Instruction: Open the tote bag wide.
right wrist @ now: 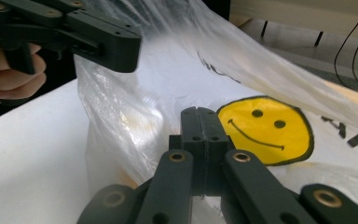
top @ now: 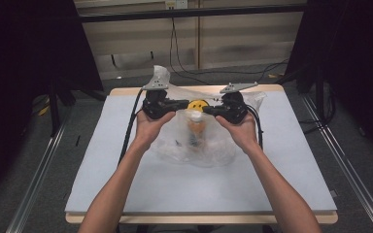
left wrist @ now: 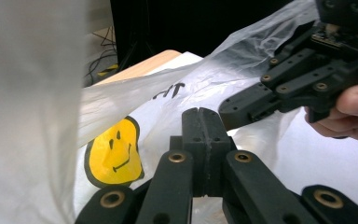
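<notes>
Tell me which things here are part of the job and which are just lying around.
Part of the job:
plastic bag with the yellow smiley face
bottle inside the bag
left gripper, shut
right gripper, shut

Just lying about:
table
cables on the floor behind it

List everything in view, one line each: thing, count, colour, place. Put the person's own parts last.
plastic bag: one, clear with a yellow smiley face, middle of the table, between the tools.
bottle: one, orange with a white cap, inside the bag.
table: one, pale grey top with a wooden edge, centre.
cables: several, black, on the floor beyond the table.
left tool: one, black, jaws shut, at the bag's top.
right tool: one, black, jaws shut, facing it.
forearms: two, bare, from the bottom edge.
</notes>
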Available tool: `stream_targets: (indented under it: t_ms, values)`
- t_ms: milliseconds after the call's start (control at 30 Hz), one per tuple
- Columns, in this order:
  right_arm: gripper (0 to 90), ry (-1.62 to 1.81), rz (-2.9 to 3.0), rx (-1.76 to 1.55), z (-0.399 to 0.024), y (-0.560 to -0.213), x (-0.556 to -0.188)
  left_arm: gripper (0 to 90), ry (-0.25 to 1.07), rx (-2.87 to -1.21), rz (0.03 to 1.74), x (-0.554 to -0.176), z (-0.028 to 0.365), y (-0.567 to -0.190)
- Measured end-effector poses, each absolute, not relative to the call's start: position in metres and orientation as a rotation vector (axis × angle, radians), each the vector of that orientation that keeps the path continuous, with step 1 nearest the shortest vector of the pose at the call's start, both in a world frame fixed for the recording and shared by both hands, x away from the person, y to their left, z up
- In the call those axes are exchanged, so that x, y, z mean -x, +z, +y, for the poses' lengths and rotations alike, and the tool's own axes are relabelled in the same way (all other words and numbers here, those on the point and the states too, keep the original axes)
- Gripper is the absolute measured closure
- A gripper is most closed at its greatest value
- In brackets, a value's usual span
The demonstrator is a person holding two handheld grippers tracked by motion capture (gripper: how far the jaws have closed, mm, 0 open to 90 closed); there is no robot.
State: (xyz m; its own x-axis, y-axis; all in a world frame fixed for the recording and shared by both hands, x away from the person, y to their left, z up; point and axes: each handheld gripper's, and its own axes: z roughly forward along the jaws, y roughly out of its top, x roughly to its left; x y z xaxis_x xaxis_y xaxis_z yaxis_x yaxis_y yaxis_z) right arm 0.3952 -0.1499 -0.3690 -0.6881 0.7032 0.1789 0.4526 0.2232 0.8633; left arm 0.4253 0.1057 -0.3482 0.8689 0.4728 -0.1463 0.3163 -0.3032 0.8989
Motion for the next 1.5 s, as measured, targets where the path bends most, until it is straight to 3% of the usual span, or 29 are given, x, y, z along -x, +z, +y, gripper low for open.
stream_targets:
  t_ms: [400, 833, 1500]
  values:
    - [90.0, 1.435, 2.275, -1.083, -0.149, -0.38, -0.382, 90.0, 0.152, -1.849, 0.575, -0.424, 0.104, -0.347]
    - [90.0, 1.402, 2.329, -1.07, -0.157, -0.399, -0.366, 90.0, 0.173, -2.045, 0.629, -0.433, 0.099, -0.388]
    - [90.0, 1.266, 2.43, -1.167, -0.175, -0.446, -0.376, 90.0, 0.153, -2.282, 0.627, -0.43, 0.099, -0.439]
